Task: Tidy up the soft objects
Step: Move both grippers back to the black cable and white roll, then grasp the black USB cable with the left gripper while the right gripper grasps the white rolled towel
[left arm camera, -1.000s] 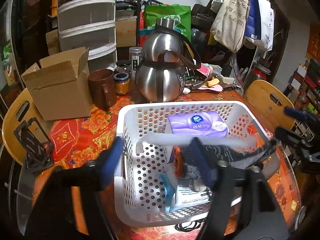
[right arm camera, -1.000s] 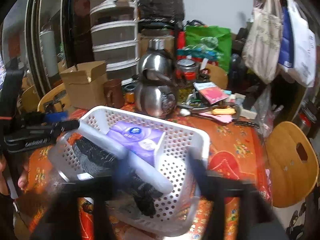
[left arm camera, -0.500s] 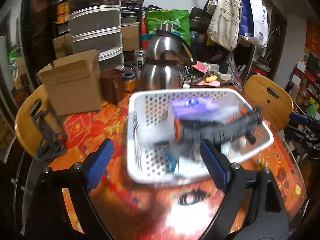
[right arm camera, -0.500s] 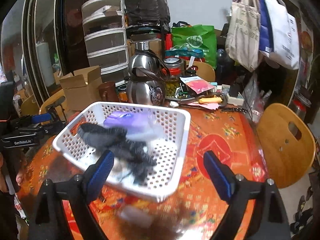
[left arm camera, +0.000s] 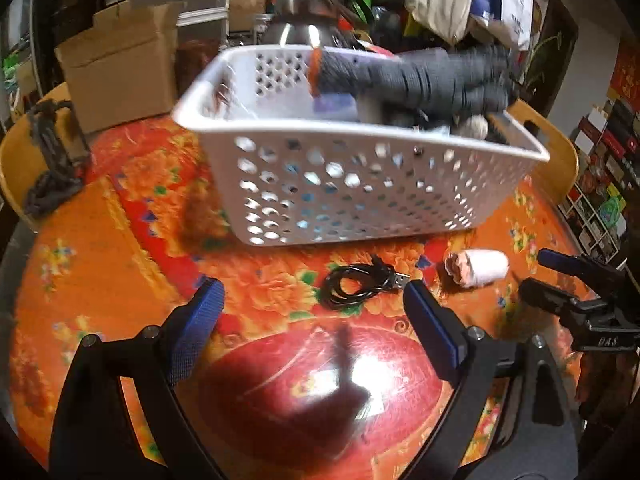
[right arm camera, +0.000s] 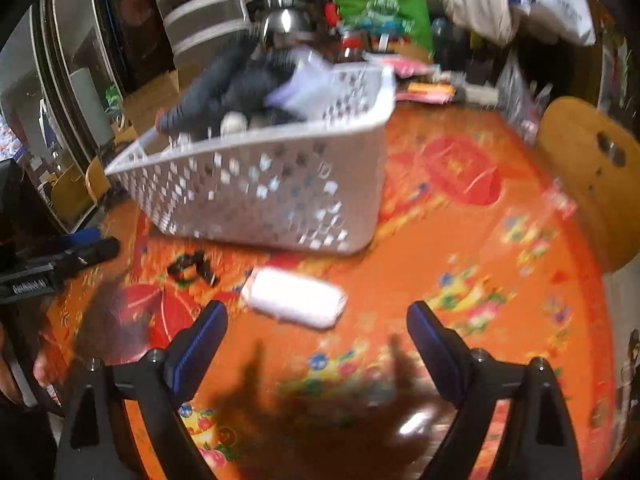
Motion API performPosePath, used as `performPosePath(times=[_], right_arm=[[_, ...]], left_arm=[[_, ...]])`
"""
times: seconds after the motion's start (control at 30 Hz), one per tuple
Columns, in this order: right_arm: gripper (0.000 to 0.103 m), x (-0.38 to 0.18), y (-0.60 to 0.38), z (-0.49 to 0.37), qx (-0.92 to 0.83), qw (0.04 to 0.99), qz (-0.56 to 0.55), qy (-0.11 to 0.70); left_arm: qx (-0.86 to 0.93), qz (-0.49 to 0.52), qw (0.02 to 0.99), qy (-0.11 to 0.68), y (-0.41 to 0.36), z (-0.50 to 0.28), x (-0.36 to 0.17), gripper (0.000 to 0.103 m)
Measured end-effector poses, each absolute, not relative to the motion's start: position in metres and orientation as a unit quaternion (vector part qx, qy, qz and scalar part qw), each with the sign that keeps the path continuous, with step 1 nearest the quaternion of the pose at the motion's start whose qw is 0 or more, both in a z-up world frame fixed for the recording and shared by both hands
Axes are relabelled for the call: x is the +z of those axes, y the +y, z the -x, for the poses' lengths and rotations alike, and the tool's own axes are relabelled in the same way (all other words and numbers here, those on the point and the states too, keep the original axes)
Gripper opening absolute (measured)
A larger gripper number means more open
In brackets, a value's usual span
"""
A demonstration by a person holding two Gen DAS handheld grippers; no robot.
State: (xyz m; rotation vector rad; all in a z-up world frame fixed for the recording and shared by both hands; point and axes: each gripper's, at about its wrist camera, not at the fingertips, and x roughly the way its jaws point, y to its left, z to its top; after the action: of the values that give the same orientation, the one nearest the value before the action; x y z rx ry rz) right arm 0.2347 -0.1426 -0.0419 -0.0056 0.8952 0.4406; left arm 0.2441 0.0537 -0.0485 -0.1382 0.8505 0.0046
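1. The white rolled sock (right arm camera: pixel 294 303) lies on the table (left arm camera: pixel 120 264), outside the basket (left arm camera: pixel 352 184).
2. Both hand-held grippers, left (left arm camera: pixel 312 308) and right (right arm camera: pixel 316 336), are wide apart and empty.
3. The next move is probably for the right one to close around the sock.

A round table under a glossy orange-red floral cloth (left arm camera: pixel 120 240) carries a white perforated plastic basket (left arm camera: pixel 352 188) toward its far edge. Nearer the front edge, a coiled black USB cable (left arm camera: pixel 356 284) lies just beside a rolled white-and-pink cloth (left arm camera: pixel 478 268).
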Motion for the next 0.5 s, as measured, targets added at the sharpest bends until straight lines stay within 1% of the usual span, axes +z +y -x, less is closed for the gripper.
performPosePath(times=[0.33,0.5], right_arm=[[0.091,-0.069,-0.112,-0.244,0.215,0.866,0.016,0.451],[0.091,-0.076,-0.102,-0.253,0.212,0.864,0.026,0.455]], left_arm=[[-0.022,0.062,0.894,0.442,0.040,-0.264,-0.083,0.090],[-0.023,0.061,0.889,0.452,0.042,-0.278,-0.092,0.090]])
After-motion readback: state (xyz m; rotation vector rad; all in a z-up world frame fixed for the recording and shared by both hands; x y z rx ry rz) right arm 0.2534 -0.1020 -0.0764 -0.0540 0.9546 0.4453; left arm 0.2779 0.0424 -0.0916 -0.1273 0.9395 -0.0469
